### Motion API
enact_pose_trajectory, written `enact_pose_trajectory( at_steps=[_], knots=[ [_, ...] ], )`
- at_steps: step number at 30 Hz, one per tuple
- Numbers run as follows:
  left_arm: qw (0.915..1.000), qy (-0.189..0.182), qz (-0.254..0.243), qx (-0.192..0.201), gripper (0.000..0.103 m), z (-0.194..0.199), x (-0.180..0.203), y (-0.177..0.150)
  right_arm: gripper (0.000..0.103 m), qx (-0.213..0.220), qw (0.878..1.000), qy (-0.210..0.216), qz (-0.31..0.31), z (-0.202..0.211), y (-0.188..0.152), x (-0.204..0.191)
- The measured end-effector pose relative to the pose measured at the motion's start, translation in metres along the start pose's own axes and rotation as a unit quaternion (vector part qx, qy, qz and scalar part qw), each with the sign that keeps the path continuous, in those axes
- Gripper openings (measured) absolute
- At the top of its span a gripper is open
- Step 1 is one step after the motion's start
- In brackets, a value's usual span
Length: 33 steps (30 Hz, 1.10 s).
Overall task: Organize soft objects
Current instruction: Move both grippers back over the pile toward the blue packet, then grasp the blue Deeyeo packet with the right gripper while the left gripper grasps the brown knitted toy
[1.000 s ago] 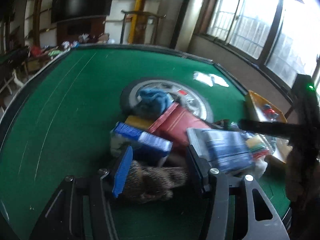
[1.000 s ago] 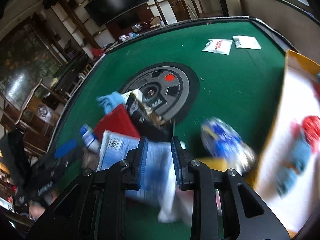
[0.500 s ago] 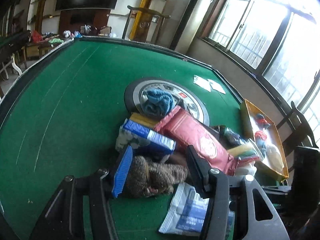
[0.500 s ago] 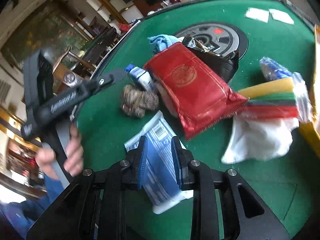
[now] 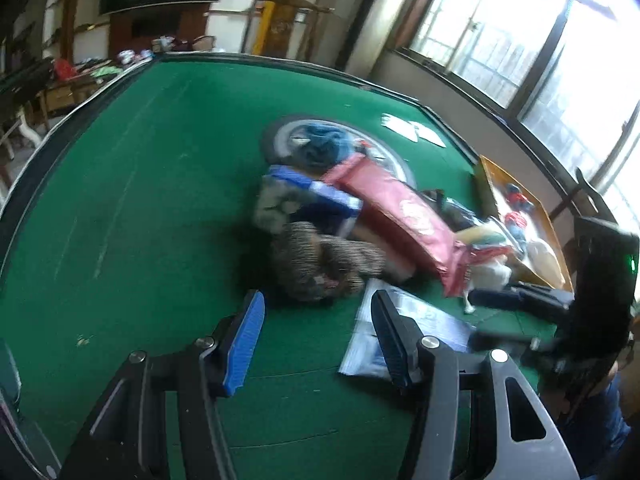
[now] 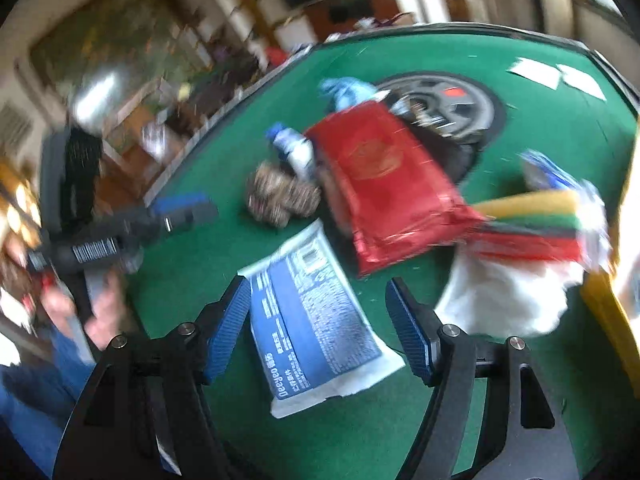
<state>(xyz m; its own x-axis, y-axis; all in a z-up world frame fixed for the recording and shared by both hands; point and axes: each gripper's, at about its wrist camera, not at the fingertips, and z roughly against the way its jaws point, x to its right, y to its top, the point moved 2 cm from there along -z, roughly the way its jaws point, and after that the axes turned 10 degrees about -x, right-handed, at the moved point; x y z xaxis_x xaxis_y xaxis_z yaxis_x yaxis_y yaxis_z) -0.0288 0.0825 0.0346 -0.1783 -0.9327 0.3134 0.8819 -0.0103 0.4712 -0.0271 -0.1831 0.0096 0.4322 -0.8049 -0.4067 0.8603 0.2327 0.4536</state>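
The whole right wrist view is smeared. The room behind the green table [image 6: 540, 128] is just fuzzy shapes. The yellow tray [image 6: 608, 312] is cut off by the right edge. The red bag [image 5: 404, 220] covers part of the blue box [image 5: 320, 196] and part of the round grey disc [image 5: 280, 140]. The small toys in the tray are too blurry to name. The white papers [image 5: 412, 130] are too small to read.

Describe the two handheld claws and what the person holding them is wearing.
Both are black frames with silver bolt heads at the finger joints and ribbed blue pads on the inner faces. The left claw carries a barcode label on its body, seen from the right wrist view. The right claw has a tall black block at the back with a small green light. The person's sleeve is blue.
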Motion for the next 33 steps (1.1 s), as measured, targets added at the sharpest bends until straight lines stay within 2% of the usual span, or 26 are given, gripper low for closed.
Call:
enact_pose_trajectory(
  at_steps=[4,7,10,11,14,18,20,22,26,29,32,33],
  knots=[
    [0.9998,-0.009,0.017,-0.004,0.056,-0.002,-0.012,0.001,0.071,-0.054,0.995,-0.023,0.079,-0.024,0.002,-0.021],
    [0.9998,-0.007,0.016,-0.005,0.056,-0.003,-0.013,0.001,0.071,-0.075,0.989,-0.046,0.122,-0.038,0.005,-0.032],
    [0.9999,-0.009,0.009,-0.009,0.056,-0.006,-0.011,0.001,0.072,-0.089,0.982,-0.076,0.151,-0.048,0.003,-0.039],
    [0.9999,-0.009,0.007,-0.009,0.056,-0.007,-0.010,0.001,0.072,-0.092,0.975,-0.101,0.175,-0.052,0.000,-0.045],
    [0.9998,-0.013,-0.004,-0.013,0.056,-0.008,-0.007,0.001,0.075,-0.097,0.963,-0.130,0.213,-0.054,-0.005,-0.054],
    [0.9995,-0.011,-0.020,-0.020,0.056,-0.012,0.000,0.001,0.073,-0.119,0.954,-0.152,0.227,-0.064,-0.008,-0.051],
    [0.9991,-0.018,-0.026,-0.028,0.056,-0.015,0.001,0.003,0.069,-0.110,0.963,-0.135,0.207,-0.063,-0.005,-0.044],
    [0.9988,-0.020,-0.028,-0.036,0.056,-0.019,0.004,0.006,0.066,-0.098,0.965,-0.138,0.200,-0.059,-0.006,-0.043],
    [0.9985,-0.013,-0.024,-0.047,0.056,-0.031,0.007,0.012,0.065,-0.074,0.974,-0.126,0.173,-0.045,-0.016,-0.039],
    [0.9987,0.018,-0.012,-0.045,0.056,-0.038,0.007,0.021,0.065,-0.040,0.980,-0.125,0.148,-0.024,-0.030,-0.032],
    [0.9986,0.006,0.003,-0.052,0.056,-0.046,0.007,0.030,0.065,-0.013,0.987,-0.109,0.119,-0.004,-0.042,-0.021],
    [0.9984,0.005,0.002,-0.056,0.059,-0.050,0.010,0.033,0.065,-0.008,0.988,-0.105,0.113,-0.001,-0.045,-0.020]
  ],
)
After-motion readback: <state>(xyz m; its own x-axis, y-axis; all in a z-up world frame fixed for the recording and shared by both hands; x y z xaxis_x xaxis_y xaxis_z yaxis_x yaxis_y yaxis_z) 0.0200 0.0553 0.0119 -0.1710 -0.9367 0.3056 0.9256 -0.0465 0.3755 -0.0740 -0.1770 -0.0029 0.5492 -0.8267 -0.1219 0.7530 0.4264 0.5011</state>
